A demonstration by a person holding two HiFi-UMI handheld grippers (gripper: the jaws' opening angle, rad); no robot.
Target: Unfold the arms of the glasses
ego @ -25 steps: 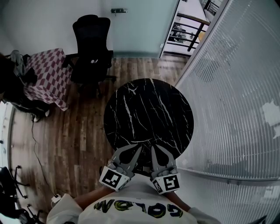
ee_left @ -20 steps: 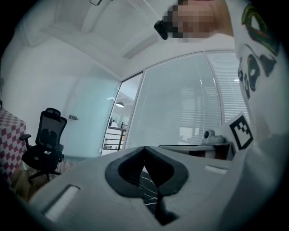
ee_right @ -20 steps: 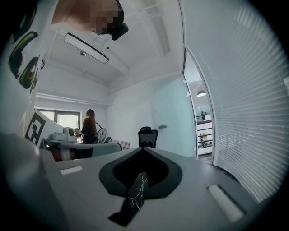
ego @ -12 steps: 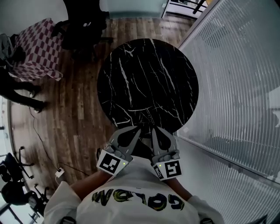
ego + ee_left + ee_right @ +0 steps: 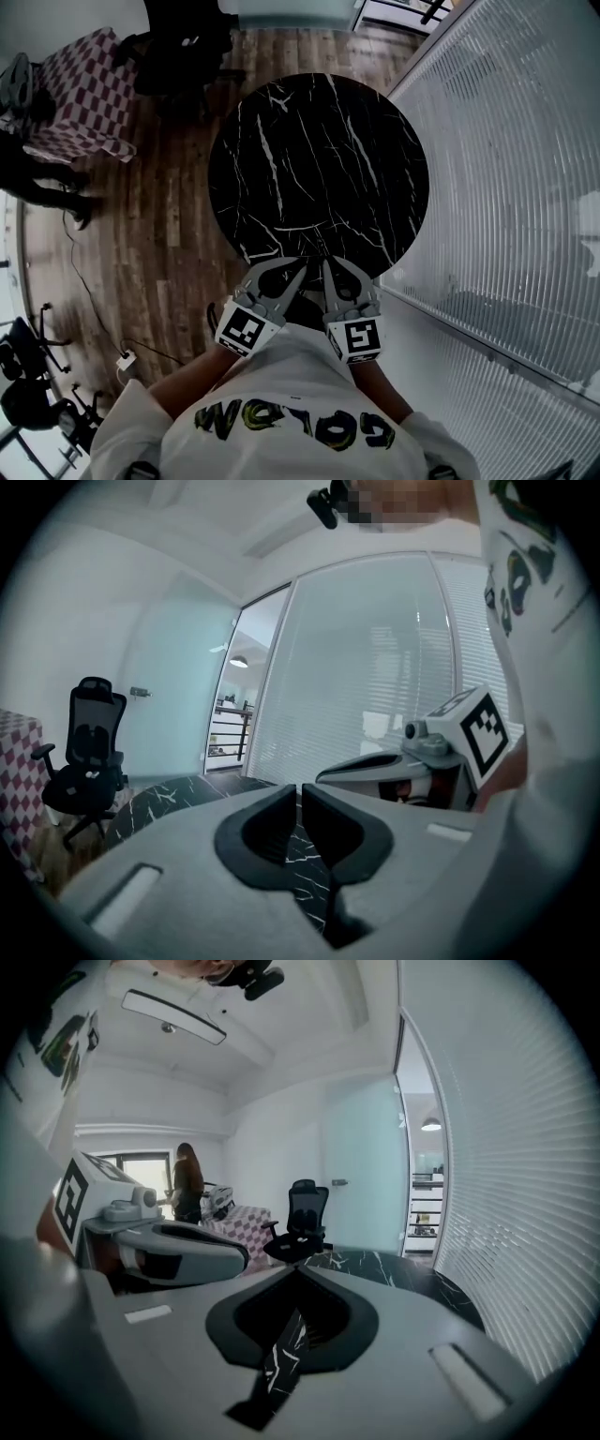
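No glasses can be made out on the black marble worktop [image 5: 319, 141] or in either gripper view. The left gripper [image 5: 305, 263] and right gripper [image 5: 326, 263] are held just beside each other over the worktop's near edge. The left jaws have just been opened to a slit with nothing between them, and the right jaws are pressed together. If lowered like this, the tips could be knocked against that edge or each other.

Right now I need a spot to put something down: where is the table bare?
The table is bare marble all over, from the chair side to the blinds. Crowded only at the near rim: the left gripper, its jaws just opening on nothing, and the right gripper.
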